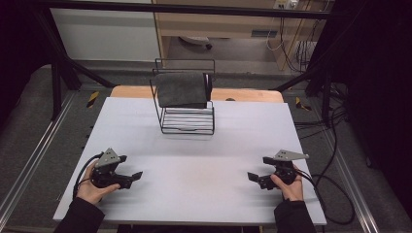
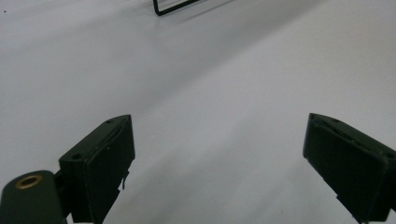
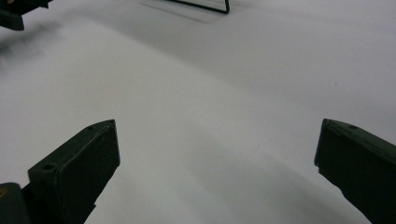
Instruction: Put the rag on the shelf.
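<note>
Left gripper (image 1: 130,167) at 8 o'clock, right gripper (image 1: 259,169) at 4 o'clock, both with jaws apart; towel-draped wire rack (image 1: 187,121) sits at 12.

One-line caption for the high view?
Both grippers, left and right, open on a white table; dark cloth draped over a wire rack.

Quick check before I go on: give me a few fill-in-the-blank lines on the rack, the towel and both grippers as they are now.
1. The dark towel is draped over the wire ____.
2. The jaws of the left gripper and of the right gripper stand ____, with nothing between them.
3. The rack stands at the ____ side of the table, away from the person.
4. Each gripper is held by one ____.

Missing words: rack; open; far; hand
</note>
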The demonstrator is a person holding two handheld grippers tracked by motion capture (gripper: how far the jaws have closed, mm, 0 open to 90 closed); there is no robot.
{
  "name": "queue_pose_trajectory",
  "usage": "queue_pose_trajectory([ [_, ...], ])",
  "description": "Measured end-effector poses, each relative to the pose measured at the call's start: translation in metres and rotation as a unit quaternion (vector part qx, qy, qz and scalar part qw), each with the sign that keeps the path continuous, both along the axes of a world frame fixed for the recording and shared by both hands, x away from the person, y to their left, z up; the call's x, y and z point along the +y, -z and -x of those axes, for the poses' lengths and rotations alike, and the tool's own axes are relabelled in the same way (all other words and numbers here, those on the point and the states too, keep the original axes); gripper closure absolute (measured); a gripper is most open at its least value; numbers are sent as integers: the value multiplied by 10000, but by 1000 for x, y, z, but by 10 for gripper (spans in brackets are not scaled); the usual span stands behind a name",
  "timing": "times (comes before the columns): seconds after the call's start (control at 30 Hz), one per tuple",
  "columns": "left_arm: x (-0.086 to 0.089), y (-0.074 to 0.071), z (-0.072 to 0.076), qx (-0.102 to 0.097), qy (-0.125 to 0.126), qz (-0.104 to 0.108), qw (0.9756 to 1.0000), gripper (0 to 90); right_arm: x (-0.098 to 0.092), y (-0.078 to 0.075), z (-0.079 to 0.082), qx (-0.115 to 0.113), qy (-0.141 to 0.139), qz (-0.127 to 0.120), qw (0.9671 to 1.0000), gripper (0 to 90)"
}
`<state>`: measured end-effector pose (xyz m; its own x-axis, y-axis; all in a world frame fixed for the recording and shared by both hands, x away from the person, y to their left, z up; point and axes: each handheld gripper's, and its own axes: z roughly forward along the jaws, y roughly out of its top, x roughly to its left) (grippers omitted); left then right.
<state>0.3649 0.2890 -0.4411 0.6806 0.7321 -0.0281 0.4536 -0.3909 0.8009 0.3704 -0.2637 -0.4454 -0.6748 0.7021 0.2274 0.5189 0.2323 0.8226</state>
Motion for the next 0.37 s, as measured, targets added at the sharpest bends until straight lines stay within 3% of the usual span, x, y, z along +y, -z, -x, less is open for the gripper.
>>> queue_pose_trajectory([
  [0.17, 1, 5, 3, 59, 56, -100, 9999, 86, -12, 10, 9, 16, 50, 107, 9999, 9],
  [0.37, 1, 9, 6, 102, 80, -148, 9998, 83, -15, 10, 11, 79, 52, 58, 9999, 9],
])
